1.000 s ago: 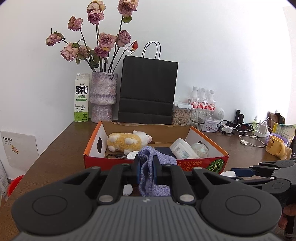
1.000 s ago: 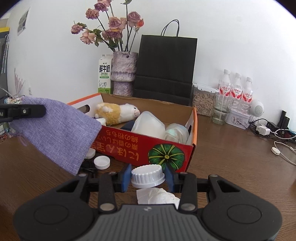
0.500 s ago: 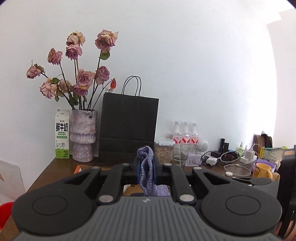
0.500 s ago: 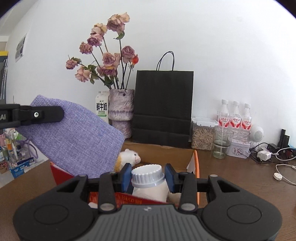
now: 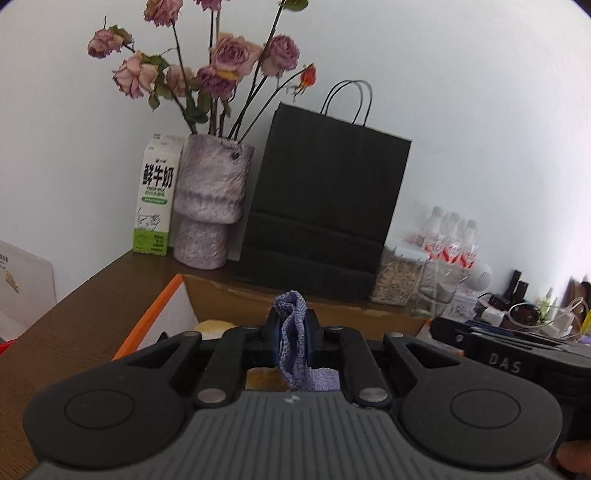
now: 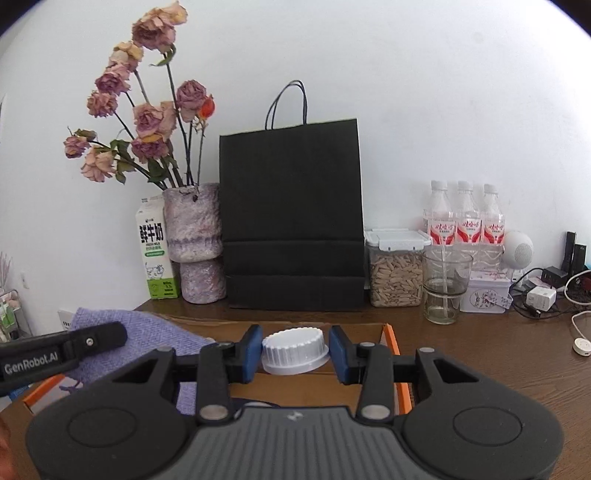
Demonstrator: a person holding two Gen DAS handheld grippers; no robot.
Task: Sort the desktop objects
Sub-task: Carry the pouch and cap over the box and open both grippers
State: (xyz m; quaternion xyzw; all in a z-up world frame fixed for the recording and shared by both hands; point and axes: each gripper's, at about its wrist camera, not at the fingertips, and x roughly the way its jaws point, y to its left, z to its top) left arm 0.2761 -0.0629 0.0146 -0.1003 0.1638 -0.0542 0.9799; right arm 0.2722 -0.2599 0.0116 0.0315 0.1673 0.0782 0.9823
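Wooden desk (image 6: 480, 354), three bottles (image 6: 466, 221), one bag (image 6: 291, 214)

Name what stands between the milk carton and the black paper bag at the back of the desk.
A mottled purple vase of dried roses stands between the milk carton and the black paper bag, clearest in the right wrist view.

The cardboard box (image 5: 236, 295) is mostly hidden behind both gripper bodies; only its far wall and orange rims show. Whatever hangs below the white cap (image 6: 294, 350) is covered. The purple cloth (image 6: 147, 336) is partly masked, and the topmost roses (image 5: 162, 9) run off the frame
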